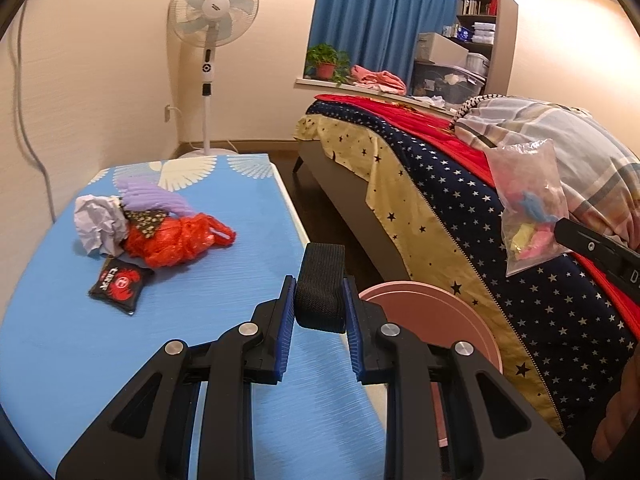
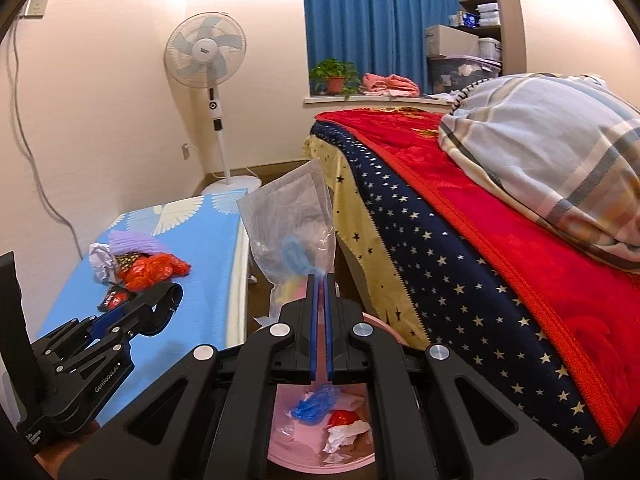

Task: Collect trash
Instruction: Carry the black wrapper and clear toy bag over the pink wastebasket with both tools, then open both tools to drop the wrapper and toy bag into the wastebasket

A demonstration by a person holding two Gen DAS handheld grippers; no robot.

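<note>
Jaws of right gripper [image 2: 319,280] pinched tight on clear plastic bag [image 2: 292,236], held directly above pink bin [image 2: 320,462]. Bag light, limp, slippery; edge pinch looks adequate. Left gripper [image 1: 319,292] clamps black strap [image 1: 320,286] beside bin. More soft trash, orange bag [image 1: 176,240], lies on blue table [image 1: 80,340] left of bin.

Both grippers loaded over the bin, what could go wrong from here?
1. The right gripper pinches only the bottom of the clear bag; released off-centre, it may miss the pink bin.
2. The left gripper holds a black strap near the bin rim; it could drop outside.
</note>
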